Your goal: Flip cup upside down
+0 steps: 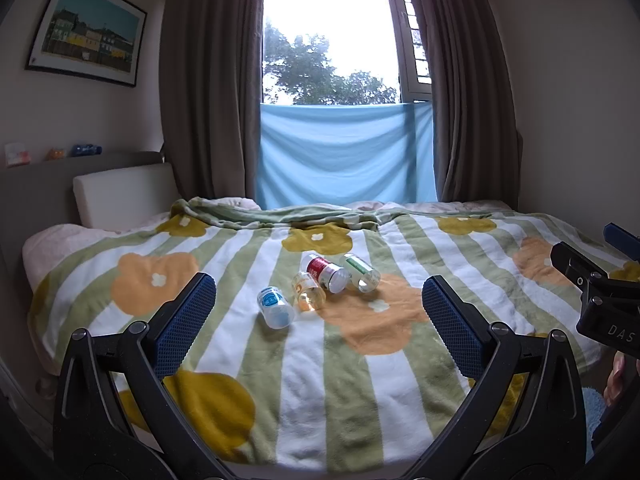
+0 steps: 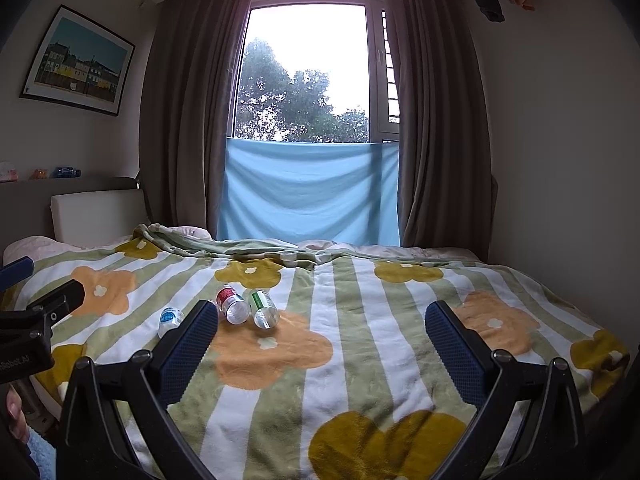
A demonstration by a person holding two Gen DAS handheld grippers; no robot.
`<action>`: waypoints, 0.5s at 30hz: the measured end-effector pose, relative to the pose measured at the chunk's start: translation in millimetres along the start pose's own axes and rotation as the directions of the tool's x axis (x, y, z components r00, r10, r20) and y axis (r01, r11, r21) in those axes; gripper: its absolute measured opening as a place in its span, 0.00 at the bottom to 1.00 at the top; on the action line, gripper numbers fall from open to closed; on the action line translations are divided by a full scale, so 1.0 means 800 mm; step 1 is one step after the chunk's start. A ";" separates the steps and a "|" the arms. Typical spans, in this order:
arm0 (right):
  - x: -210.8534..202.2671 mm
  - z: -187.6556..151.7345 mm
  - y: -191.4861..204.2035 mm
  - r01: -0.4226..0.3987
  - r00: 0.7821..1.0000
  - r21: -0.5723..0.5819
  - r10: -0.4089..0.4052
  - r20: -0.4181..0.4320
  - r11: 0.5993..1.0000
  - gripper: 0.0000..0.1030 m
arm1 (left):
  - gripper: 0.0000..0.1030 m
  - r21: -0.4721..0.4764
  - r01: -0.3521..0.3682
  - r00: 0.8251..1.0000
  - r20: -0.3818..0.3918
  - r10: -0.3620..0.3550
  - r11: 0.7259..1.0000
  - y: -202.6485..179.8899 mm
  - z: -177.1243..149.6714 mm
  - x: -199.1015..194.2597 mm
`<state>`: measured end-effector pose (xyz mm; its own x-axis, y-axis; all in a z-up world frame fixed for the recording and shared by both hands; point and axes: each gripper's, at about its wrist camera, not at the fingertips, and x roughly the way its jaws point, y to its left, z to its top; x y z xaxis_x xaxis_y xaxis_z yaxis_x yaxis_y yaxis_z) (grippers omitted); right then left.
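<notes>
Several clear cups lie on their sides on the flowered blanket (image 1: 320,380). In the left wrist view they are a blue-label cup (image 1: 274,306), an orange-label cup (image 1: 307,291), a red-label cup (image 1: 327,273) and a green-label cup (image 1: 361,272). My left gripper (image 1: 318,312) is open and empty, well short of them. My right gripper (image 2: 320,340) is open and empty, to the right of the cups. In the right wrist view the blue-label cup (image 2: 170,321), red-label cup (image 2: 232,304) and green-label cup (image 2: 263,308) show; the orange-label one is hidden behind my left finger (image 2: 188,350).
The bed fills the room's width, with a white headboard cushion (image 1: 124,194) at the left, curtains (image 1: 208,80) and a window (image 1: 328,32) with a blue cloth (image 1: 344,156) behind. The other gripper's body shows at the right edge (image 1: 596,296) and at the left edge (image 2: 36,320).
</notes>
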<state>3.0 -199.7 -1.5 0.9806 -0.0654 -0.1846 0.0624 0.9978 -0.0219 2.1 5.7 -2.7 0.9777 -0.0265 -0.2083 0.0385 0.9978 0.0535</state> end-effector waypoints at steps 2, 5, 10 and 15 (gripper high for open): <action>0.000 0.000 0.000 -0.001 1.000 0.000 0.001 0.001 1.000 1.00 | 1.00 -0.001 -0.003 1.000 0.003 0.003 1.000 -0.001 -0.001 -0.001; 0.000 0.000 0.000 -0.002 1.000 -0.002 0.002 0.002 1.000 1.00 | 1.00 0.000 -0.006 1.000 0.007 0.006 1.000 -0.002 -0.002 -0.003; 0.000 0.000 -0.001 -0.003 1.000 -0.002 0.003 0.002 1.000 1.00 | 1.00 -0.006 -0.004 1.000 0.006 0.004 1.000 -0.002 -0.002 -0.004; 0.000 0.000 0.000 -0.003 1.000 -0.001 0.003 0.004 1.000 1.00 | 1.00 -0.006 -0.004 1.000 0.006 0.004 1.000 -0.004 -0.003 -0.004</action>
<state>2.9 -199.5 -1.5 0.9815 -0.0621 -0.1809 0.0590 0.9980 -0.0224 -1.9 2.8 -4.3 0.9791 -0.0230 -0.2022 0.0334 0.9983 0.0480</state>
